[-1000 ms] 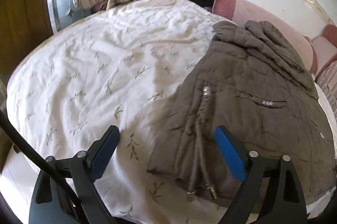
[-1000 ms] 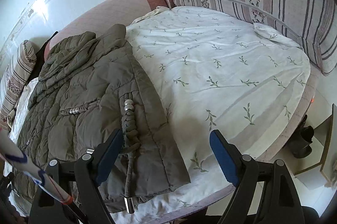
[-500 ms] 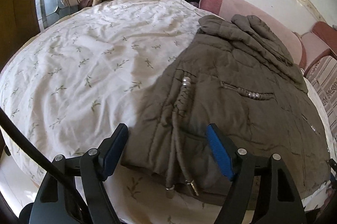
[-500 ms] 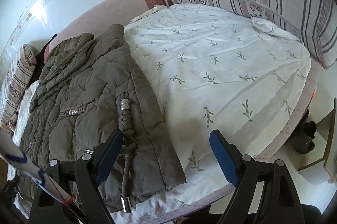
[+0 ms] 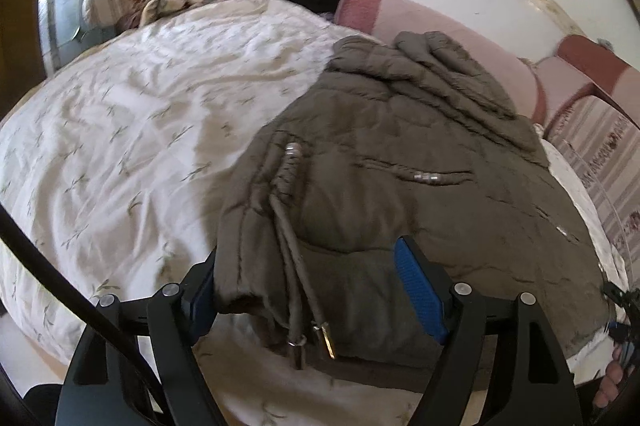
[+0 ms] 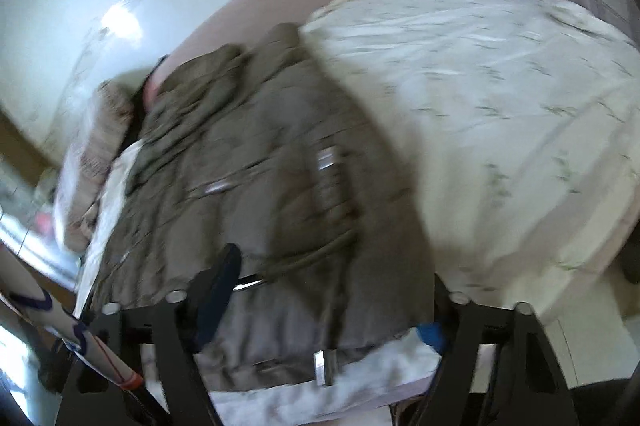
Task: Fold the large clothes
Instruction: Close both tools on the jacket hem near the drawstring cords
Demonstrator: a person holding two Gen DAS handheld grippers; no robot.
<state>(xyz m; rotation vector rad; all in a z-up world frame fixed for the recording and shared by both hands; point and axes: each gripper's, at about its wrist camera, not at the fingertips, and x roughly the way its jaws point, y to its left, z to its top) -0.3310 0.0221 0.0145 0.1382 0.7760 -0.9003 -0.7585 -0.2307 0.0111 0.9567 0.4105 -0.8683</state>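
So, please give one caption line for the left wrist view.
Left gripper straddling the hem corner of an olive padded jacket on a floral bedsheet.

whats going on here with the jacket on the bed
A person is starting to fold a brown padded jacket spread on a flowery bedsheet. The left gripper straddles one bottom corner of the hem, the right gripper the other. Both grippers' jaws have just been closing around the hem, but neither clearly pinches it yet. Nothing is folded so far.
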